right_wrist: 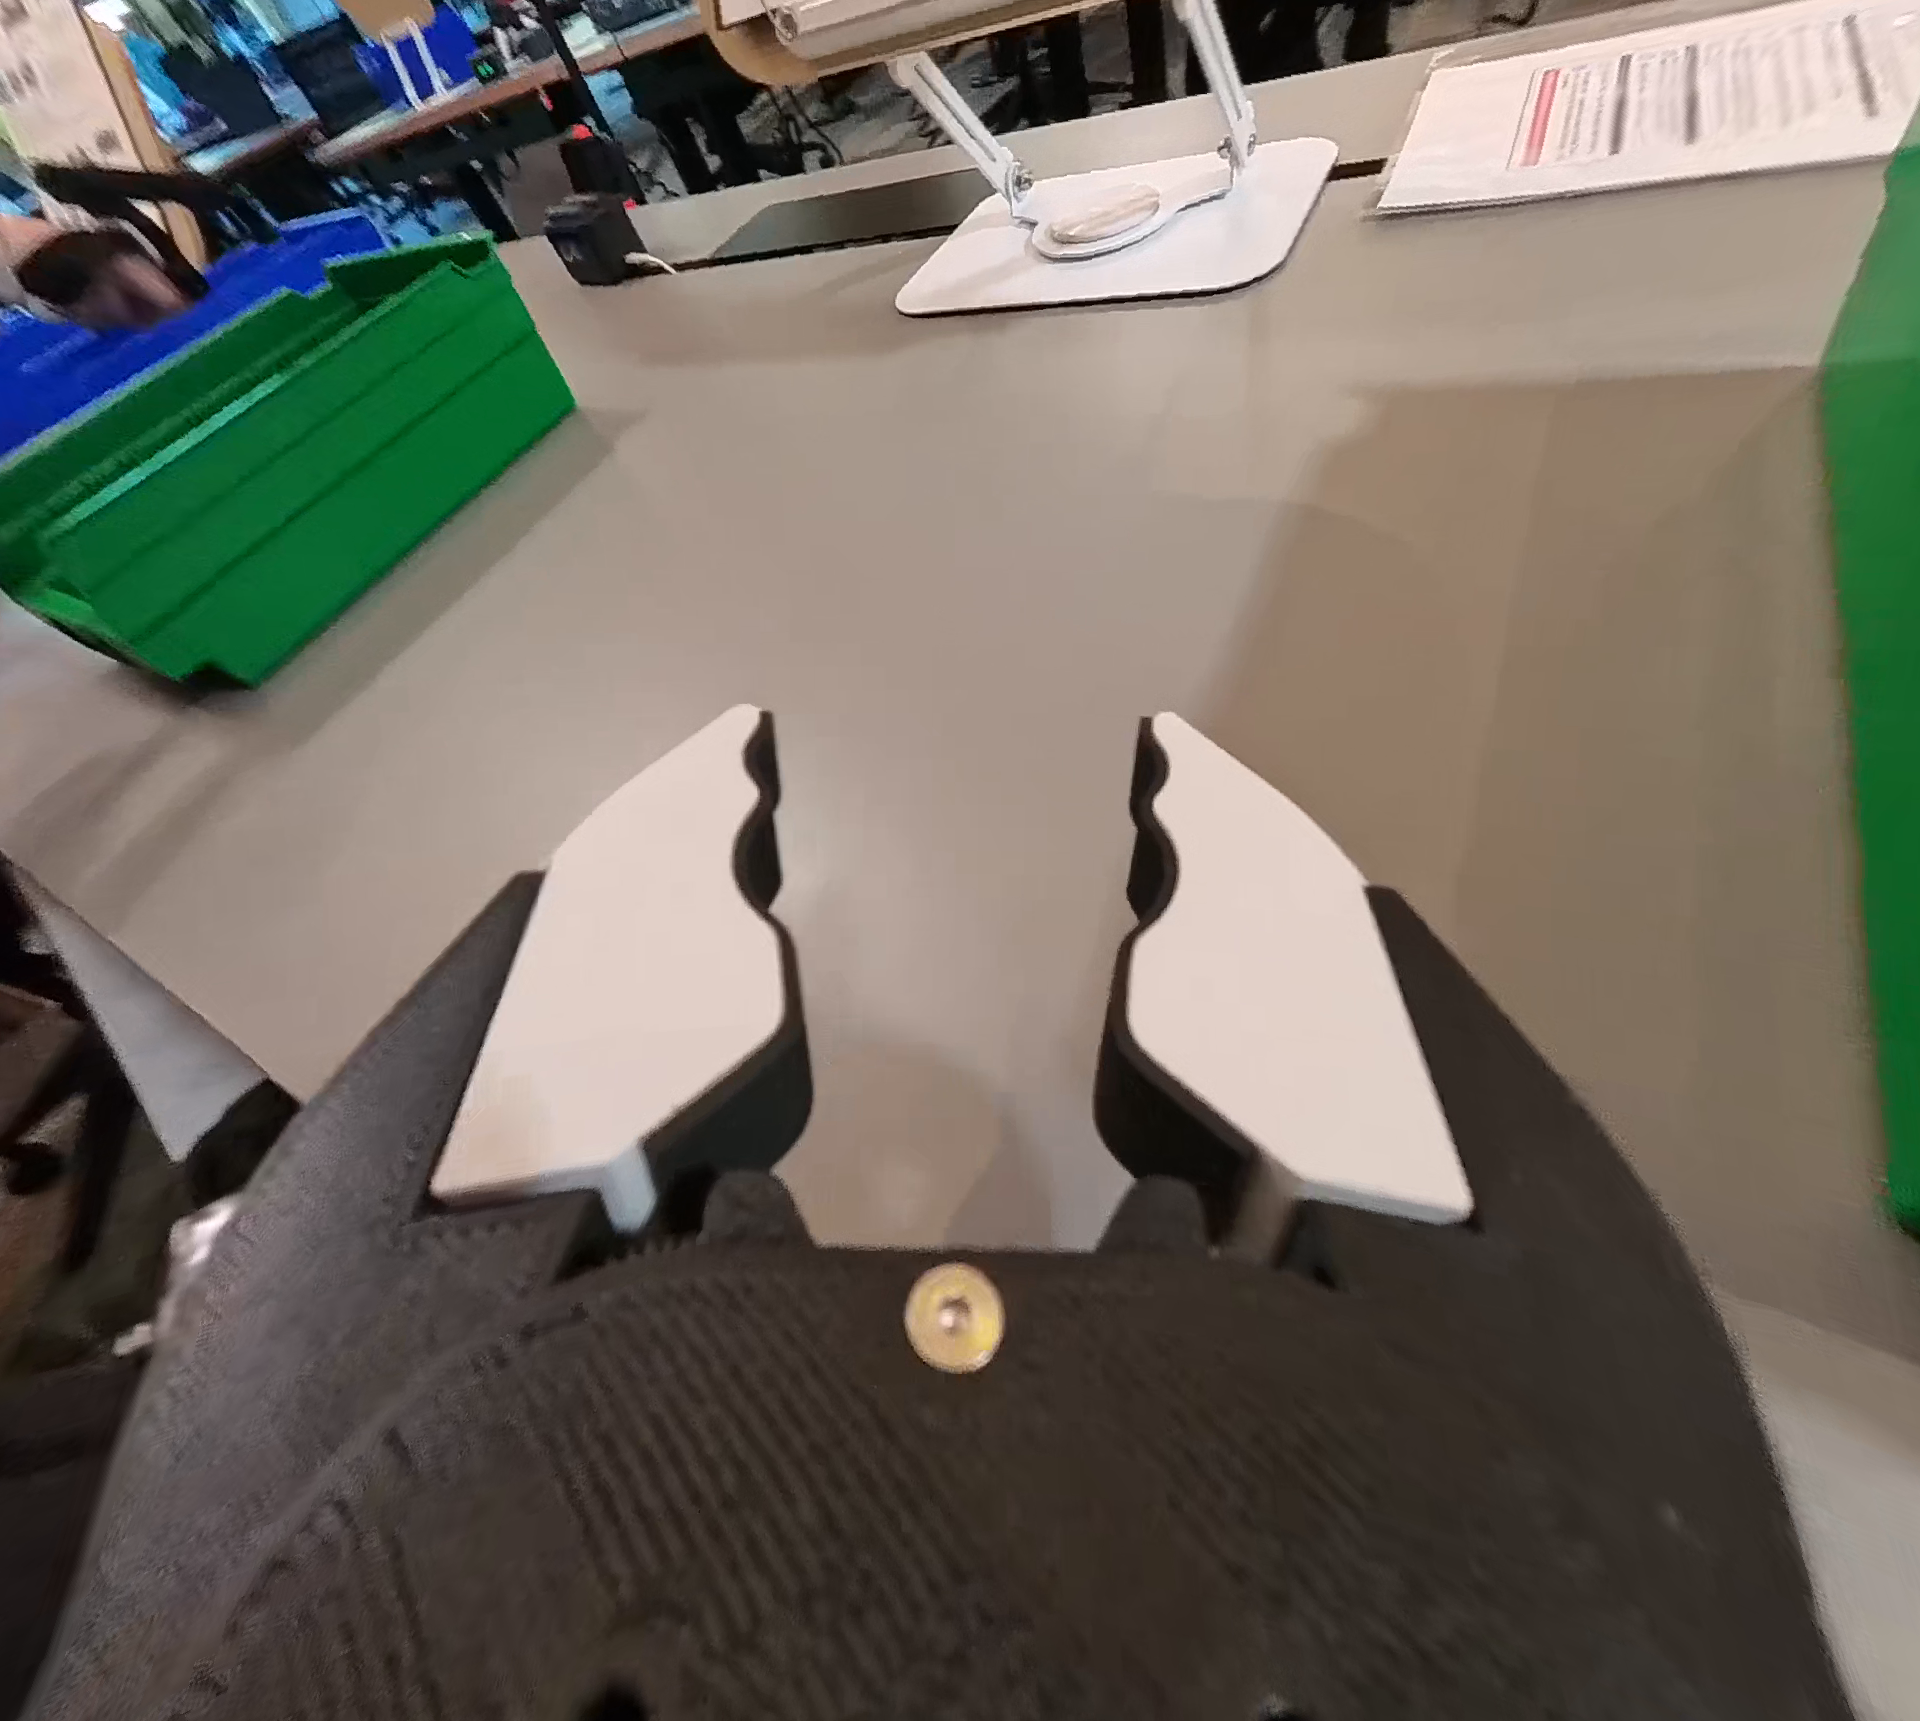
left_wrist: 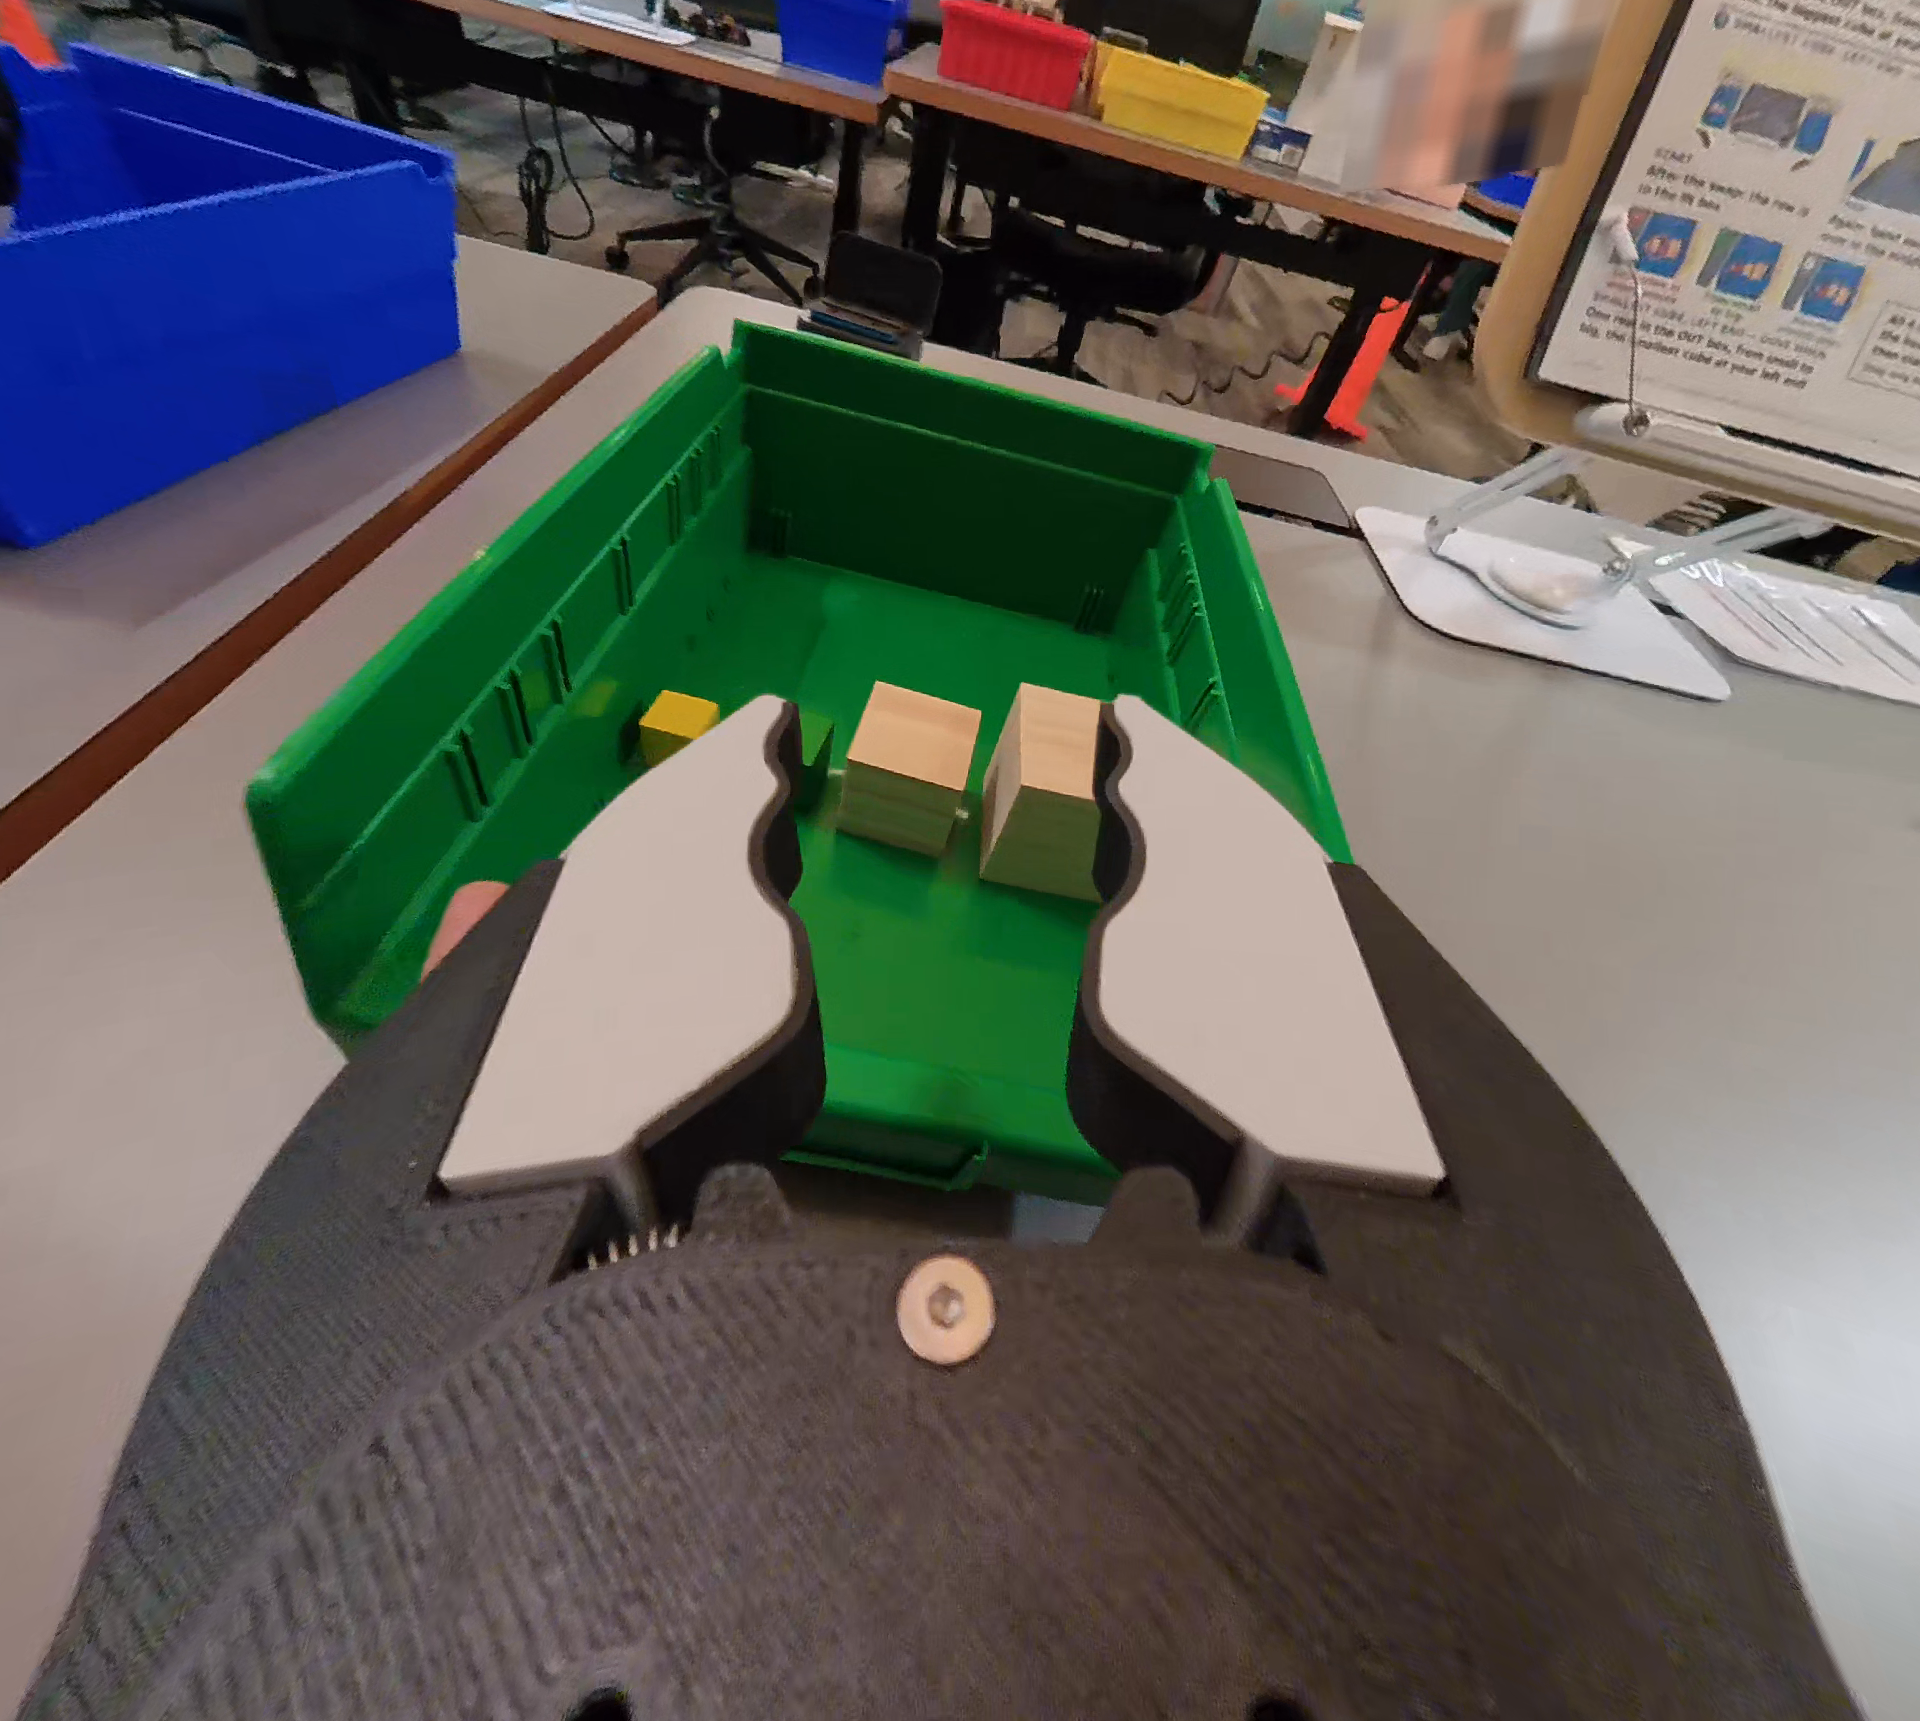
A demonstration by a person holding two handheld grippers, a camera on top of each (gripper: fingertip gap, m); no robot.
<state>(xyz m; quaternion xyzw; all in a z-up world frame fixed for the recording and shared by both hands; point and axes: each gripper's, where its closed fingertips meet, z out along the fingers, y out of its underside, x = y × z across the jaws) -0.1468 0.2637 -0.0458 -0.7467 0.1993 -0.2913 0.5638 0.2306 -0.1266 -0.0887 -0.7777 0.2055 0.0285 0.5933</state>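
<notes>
My left gripper (left_wrist: 948, 721) is open and empty, held above the near end of a green bin (left_wrist: 436, 736). Inside the bin stand two pale wooden cubes (left_wrist: 914, 762) (left_wrist: 1044, 788) side by side, seen between my fingers. A small yellow cube (left_wrist: 675, 724) sits near the bin's left wall, and a small green cube (left_wrist: 816, 741) is partly hidden behind my left finger. My right gripper (right_wrist: 954, 721) is open and empty over the bare grey table (right_wrist: 987, 528). The same green bin (right_wrist: 291, 466) lies to its left, and another green object (right_wrist: 1870, 684) stands at the right edge.
A blue bin (left_wrist: 208, 300) sits on the neighbouring table at left. A white stand (right_wrist: 1122, 237) holding an instruction board (left_wrist: 1766, 113) stands at the back, with a laminated sheet (right_wrist: 1662, 113) beside it. A small black device (right_wrist: 592, 237) lies behind the green bin. Coloured bins sit on far desks.
</notes>
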